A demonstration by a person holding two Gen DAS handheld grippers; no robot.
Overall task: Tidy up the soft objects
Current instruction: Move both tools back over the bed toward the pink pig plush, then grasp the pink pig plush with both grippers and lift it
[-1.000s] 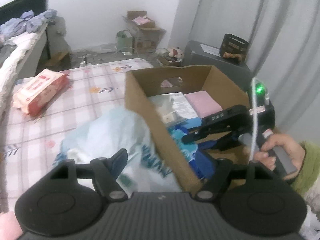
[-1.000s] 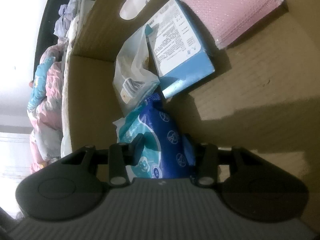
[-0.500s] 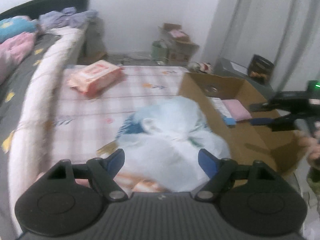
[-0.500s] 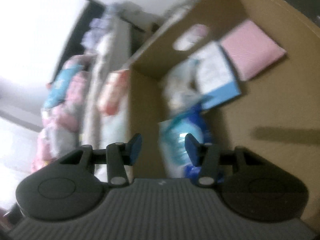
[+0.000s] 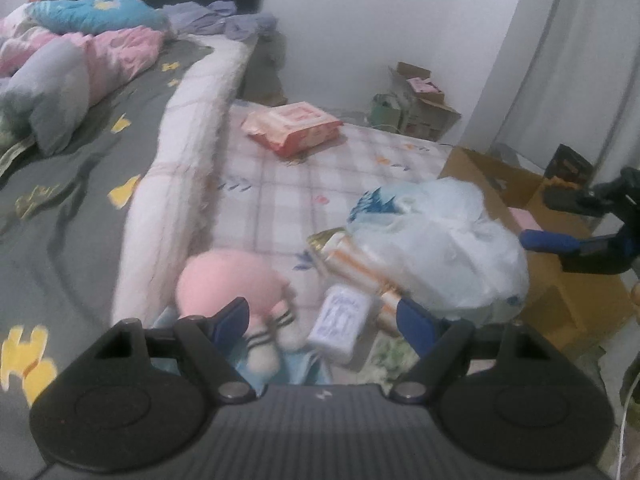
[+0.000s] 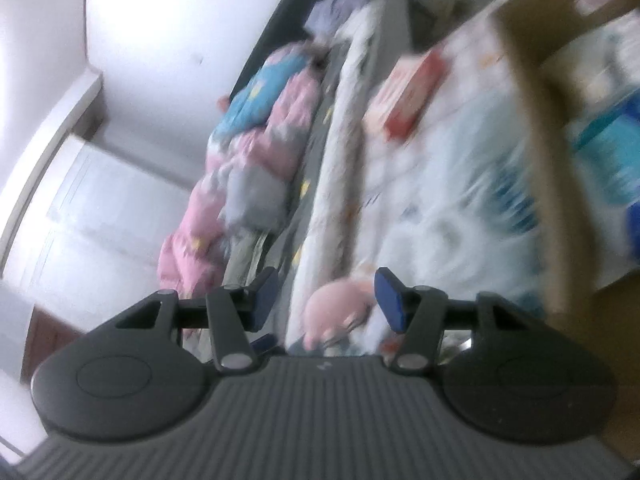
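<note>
Left gripper (image 5: 322,316), jaws wide apart and gripping nothing, hovers over a pink plush toy (image 5: 230,280) and a small white packet (image 5: 340,326) on the checked mattress (image 5: 280,192). Right of them lies a pale crumpled plastic bag (image 5: 436,248), then the brown cardboard box (image 5: 568,296). Right gripper (image 6: 326,300), empty, is opening.

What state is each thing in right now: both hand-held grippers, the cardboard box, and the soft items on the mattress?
Left hand-held gripper: open, nothing gripped.
Right hand-held gripper: jaws opening, holding nothing.
Cardboard box: open-topped, beside the mattress.
White plastic bag: lying bunched against the box.
Pink plush toy: lying on the mattress, ungripped.
Red wipes pack: lying flat, apart from the others.
Small white pack: lying beside the plush toy.
</note>
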